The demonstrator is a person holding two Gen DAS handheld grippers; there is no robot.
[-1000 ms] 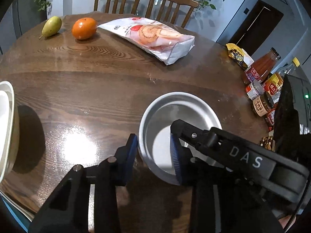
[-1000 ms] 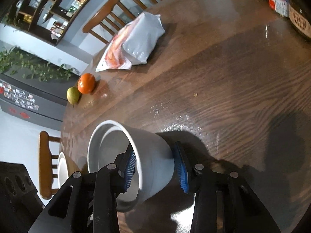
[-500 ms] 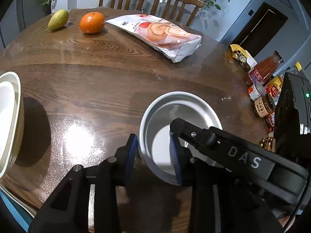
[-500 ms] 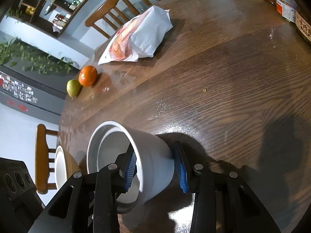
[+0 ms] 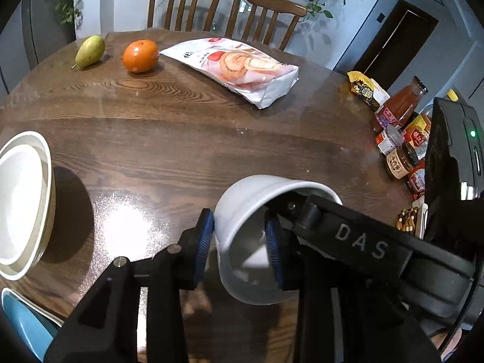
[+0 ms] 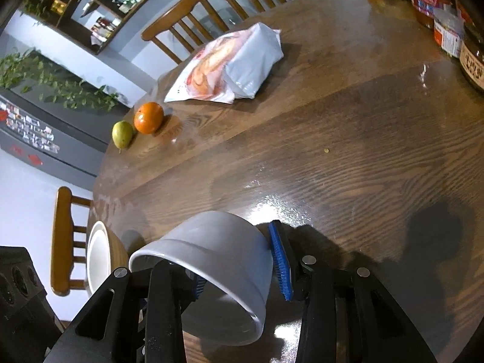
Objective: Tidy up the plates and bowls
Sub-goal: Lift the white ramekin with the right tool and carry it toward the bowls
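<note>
A grey-white bowl [image 5: 251, 199] hangs tilted over the wooden table [image 5: 181, 139], its mouth turned toward the cameras. My left gripper [image 5: 239, 245] is shut on the bowl's wall, one blue pad outside and one inside. My right gripper [image 6: 239, 272] is shut on the same bowl [image 6: 217, 248], with its left finger inside the mouth and its right pad against the outer wall near the base. In the left wrist view one of its fingers [image 5: 305, 214] reaches into the bowl from the right. A white bowl nested in a beige bowl [image 5: 21, 199] stands at the table's left edge, also in the right wrist view as the nested bowls [image 6: 99, 257].
A pear [image 5: 89, 51], an orange [image 5: 140, 56] and a snack bag [image 5: 236, 66] lie at the far side. Bottles and jars [image 5: 399, 139] crowd the right edge. A blue plate [image 5: 21, 317] shows at the lower left. Wooden chairs [image 5: 187, 3] stand behind the table.
The bowl has tipped from mouth-up to tilted on its side, mouth toward the cameras, and sits higher in both views. Both grippers stay shut on it.
</note>
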